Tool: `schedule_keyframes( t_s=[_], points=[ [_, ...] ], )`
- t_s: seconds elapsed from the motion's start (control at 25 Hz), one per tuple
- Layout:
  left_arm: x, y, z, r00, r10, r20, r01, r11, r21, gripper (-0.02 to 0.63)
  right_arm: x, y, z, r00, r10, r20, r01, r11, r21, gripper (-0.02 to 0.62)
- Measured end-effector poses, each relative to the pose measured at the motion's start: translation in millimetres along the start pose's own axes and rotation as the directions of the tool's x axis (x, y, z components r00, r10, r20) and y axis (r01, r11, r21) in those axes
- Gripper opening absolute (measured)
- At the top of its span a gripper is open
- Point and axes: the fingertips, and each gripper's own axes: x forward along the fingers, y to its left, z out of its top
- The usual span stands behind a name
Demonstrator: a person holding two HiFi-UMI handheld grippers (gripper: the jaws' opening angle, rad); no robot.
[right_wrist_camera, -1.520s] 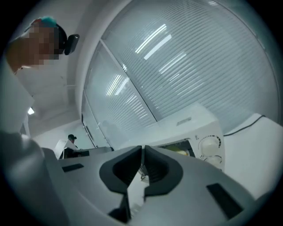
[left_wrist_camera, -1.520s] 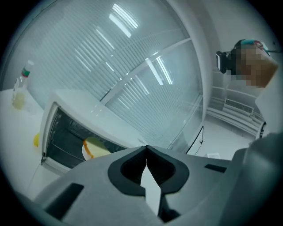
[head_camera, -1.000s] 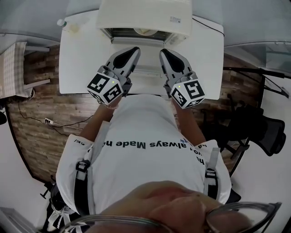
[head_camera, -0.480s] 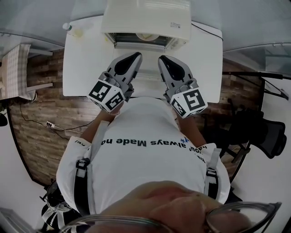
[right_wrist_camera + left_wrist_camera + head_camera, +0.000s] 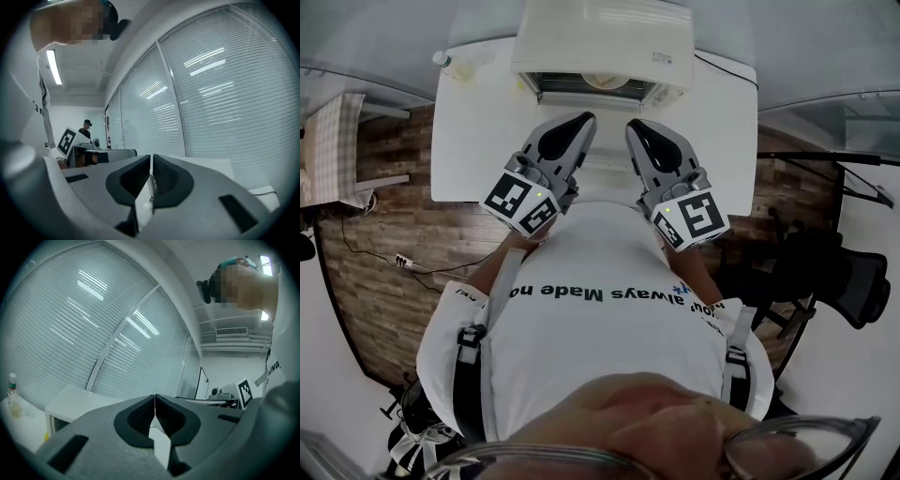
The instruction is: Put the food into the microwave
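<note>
Microwave (image 5: 602,37) and table (image 5: 478,122) are white, the plank floor (image 5: 384,253) brown, the shirt (image 5: 600,347) white

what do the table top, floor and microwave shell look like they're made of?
Table top: smooth matte white, probably laminate or painted board; even colour, no grain.
Floor: brown wood-look planks with visible seams; real wood or vinyl, can't tell.
Microwave: cream-white shell, likely painted metal or plastic; flat, uniform sheen.

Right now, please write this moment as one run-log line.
left tool: shut, empty | right tool: shut, empty | microwave: on white table, ahead of both tools
</note>
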Motion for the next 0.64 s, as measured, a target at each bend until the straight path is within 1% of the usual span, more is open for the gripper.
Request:
schedule_keyframes(
  t_s=[0.12, 0.64],
  points=[
    [0.0, 1.6, 0.6, 1.0, 0.0, 0.003, 0.0, 1.0, 0.002, 0.012, 0.5, -1.7, 1.8, 1.0, -0.01, 0.007, 0.01, 1.0, 0.0, 0.023],
    [-2.4, 4.4, 0.1, 1.0, 0.001, 0.007, -0.001, 1.0, -0.013, 0.012, 2.7, 1.4, 1.6, 1.0, -0.012, 0.009, 0.012, 1.0, 0.003, 0.023]
  ],
)
